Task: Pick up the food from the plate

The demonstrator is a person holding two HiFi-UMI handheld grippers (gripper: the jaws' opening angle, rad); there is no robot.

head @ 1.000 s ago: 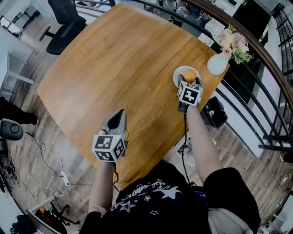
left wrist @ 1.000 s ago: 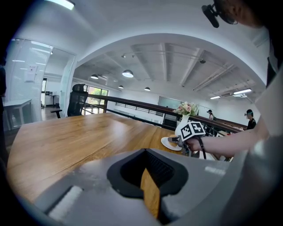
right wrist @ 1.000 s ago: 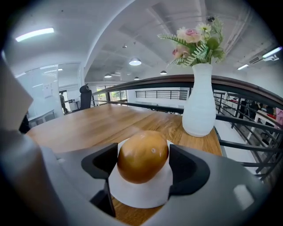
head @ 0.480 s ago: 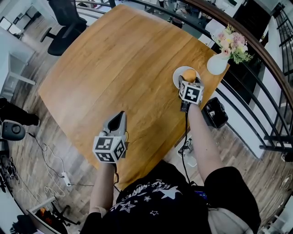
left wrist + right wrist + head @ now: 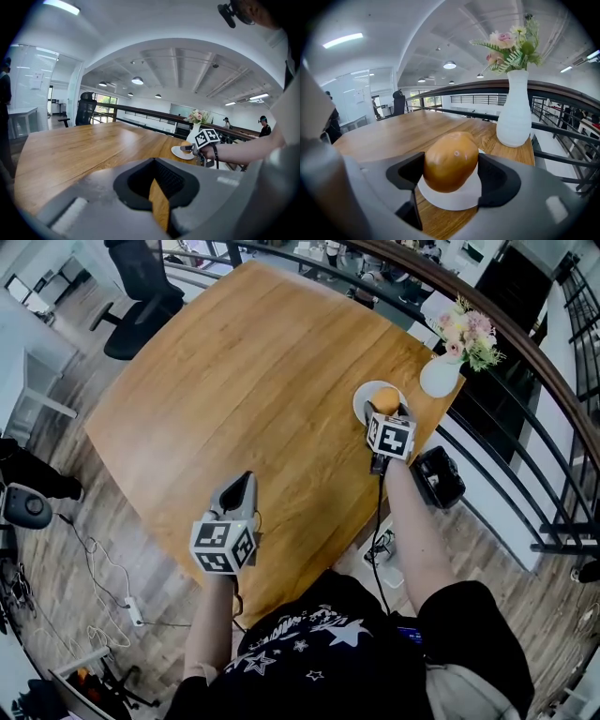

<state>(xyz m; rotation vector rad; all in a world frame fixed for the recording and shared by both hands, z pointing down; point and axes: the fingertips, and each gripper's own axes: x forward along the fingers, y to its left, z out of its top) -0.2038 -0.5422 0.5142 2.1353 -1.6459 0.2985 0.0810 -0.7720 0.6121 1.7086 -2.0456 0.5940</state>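
The food [image 5: 451,161], a smooth brown egg-shaped piece, is over the white plate [image 5: 454,200] near the right far corner of the tabletop [image 5: 244,362]. The right gripper [image 5: 386,410] reaches in from the near side. Its two jaws press against the food's left and right flanks, clamped on it across its narrow width. In the right gripper view the food leans, its broader end low and left, its narrower end up and to the right. Its long axis runs roughly upright with that slant. I cannot tell how far it also stretches away from the camera. Its underside overlaps the plate's middle, and I cannot tell whether it touches the plate. The plate's near rim shows bare below it.

Just beyond the plate, to the right, a white vase [image 5: 513,115] stands upright at the tabletop's far edge with pink flowers and green sprigs [image 5: 511,44]. A dark railing [image 5: 562,89] runs behind it.

The left gripper [image 5: 246,480] hangs over the near edge of the tabletop, well apart from the plate, pointing toward the far side. Its jaws are drawn together to a thin slit with only wood grain showing through and nothing between them.

A black office chair [image 5: 141,287] stands on the floor beyond the far left corner. A black bag [image 5: 437,476] lies on the floor right of the tabletop.
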